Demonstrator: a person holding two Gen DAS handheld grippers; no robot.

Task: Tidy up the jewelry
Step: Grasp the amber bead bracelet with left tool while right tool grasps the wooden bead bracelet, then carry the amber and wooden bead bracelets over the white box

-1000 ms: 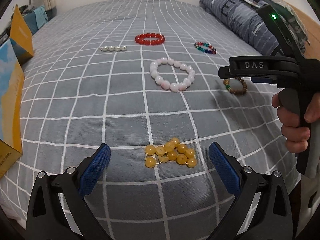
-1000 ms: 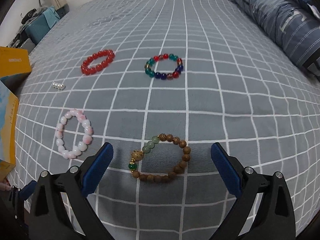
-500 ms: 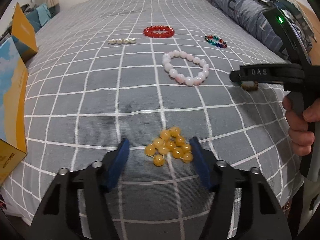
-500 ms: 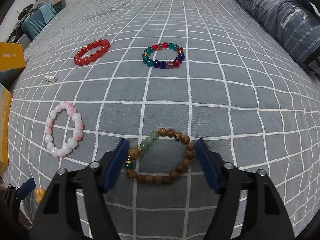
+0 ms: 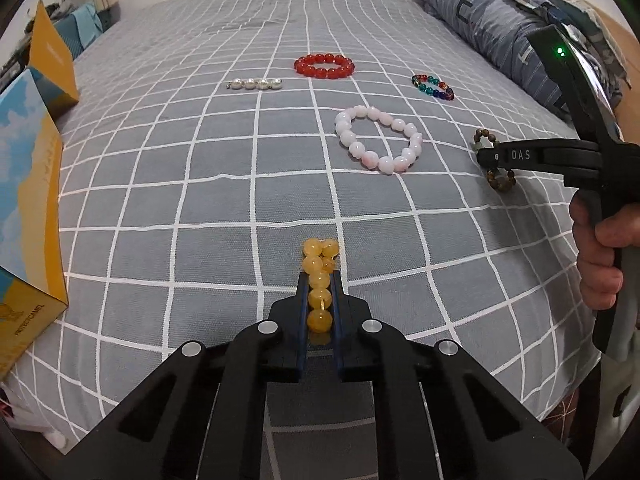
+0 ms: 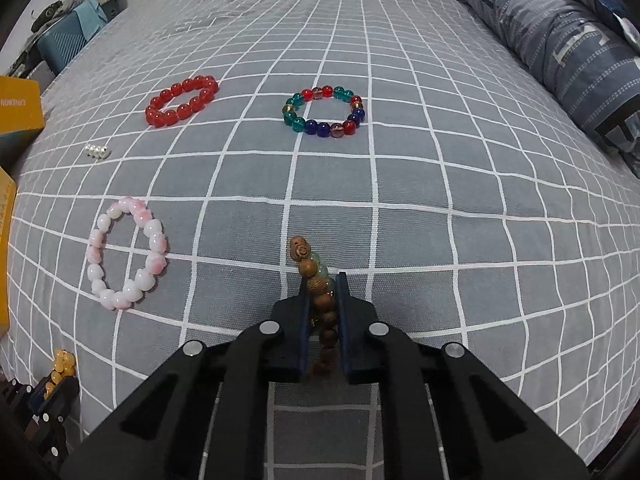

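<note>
Pick-up step: yellow round-bead bracelet [image 5: 319, 280] squeezed by left gripper [image 5: 319, 280], brown wooden-bead bracelet [image 6: 318, 292] squeezed by right gripper [image 6: 322, 286]. Next: both to be lifted gently.

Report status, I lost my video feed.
Left gripper shut on yellow bracelet. Right gripper shut on wooden bracelet. Both bracelets on bedspread. Nothing in the way.

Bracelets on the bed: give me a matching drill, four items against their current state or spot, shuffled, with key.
1. yellow bracelet
2. wooden bracelet
3. red bracelet
4. pink bracelet

A. lying loose, far side of the bed, beside the multicolour bracelet
B. clamped in the right gripper
C. lying loose, left of the right gripper
D. clamped in the left gripper

Pairs: 1-D, 2-B, 3-A, 4-C
</note>
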